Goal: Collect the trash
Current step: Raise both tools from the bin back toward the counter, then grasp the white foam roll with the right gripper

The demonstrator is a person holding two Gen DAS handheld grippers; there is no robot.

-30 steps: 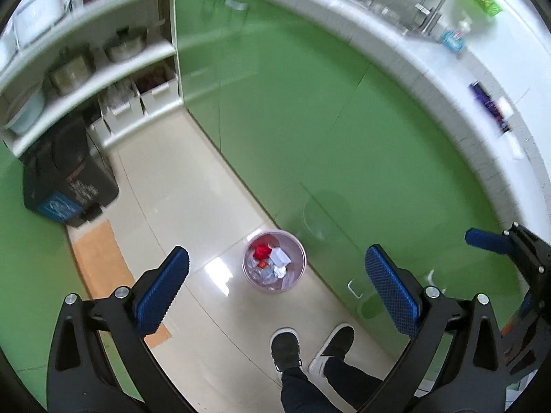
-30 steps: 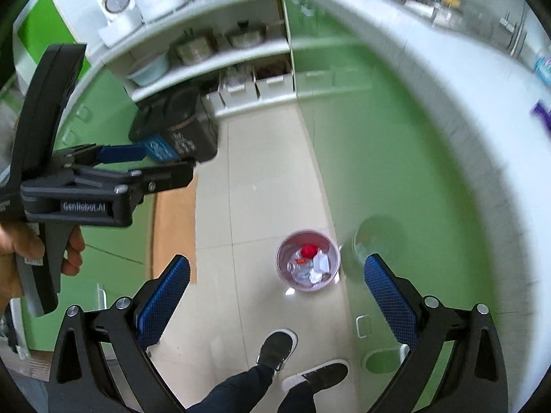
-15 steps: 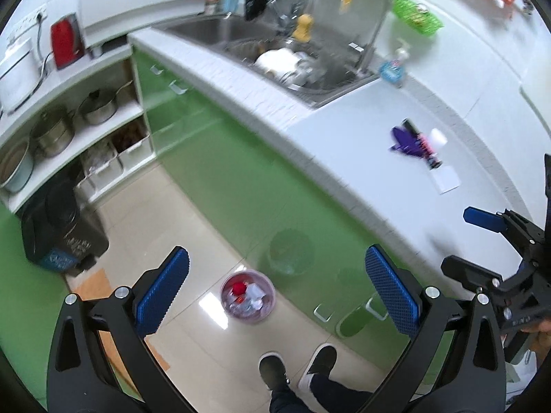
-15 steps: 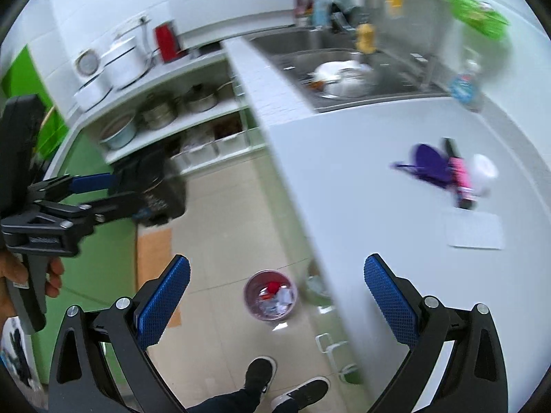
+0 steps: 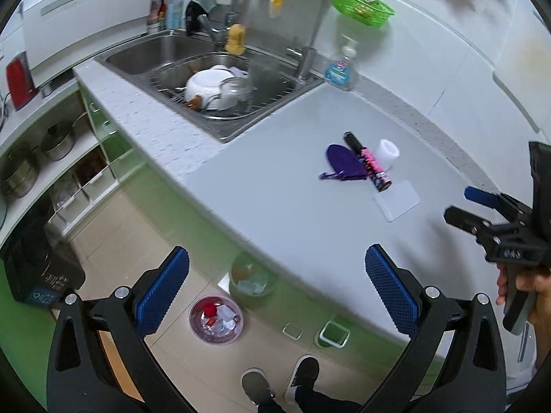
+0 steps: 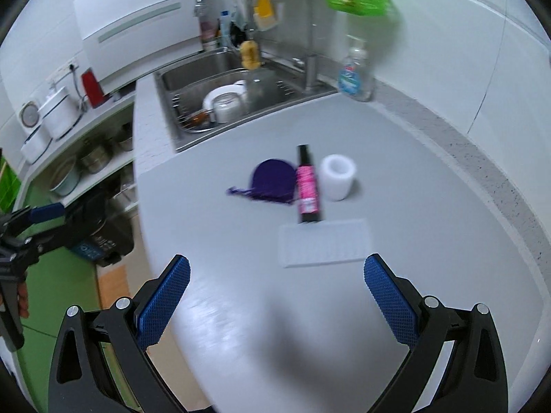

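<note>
On the grey counter (image 6: 430, 213) lie a purple pouch (image 6: 273, 180), a black and pink tube (image 6: 307, 187), a white cup (image 6: 337, 177) and a flat white sheet (image 6: 323, 242). The same pouch (image 5: 344, 161), tube (image 5: 368, 161), cup (image 5: 387, 151) and sheet (image 5: 396, 199) appear in the left wrist view. A pink bin (image 5: 216, 319) with trash stands on the floor below. My left gripper (image 5: 275, 290) hangs open above the counter's edge. My right gripper (image 6: 275, 296) is open over the counter, short of the sheet, holding nothing.
A steel sink (image 5: 213, 72) with dishes lies left of the items, a soap bottle (image 5: 341, 65) behind it. Shelves with pots (image 5: 55, 141) and a black bin (image 5: 38, 272) stand at the left. A person's shoes (image 5: 279, 382) are on the tiled floor.
Both grippers have swung up from looking at the floor and pink bin to facing the counter. The pouch, tube, cup and sheet now sit closer and more central in the right wrist view.
</note>
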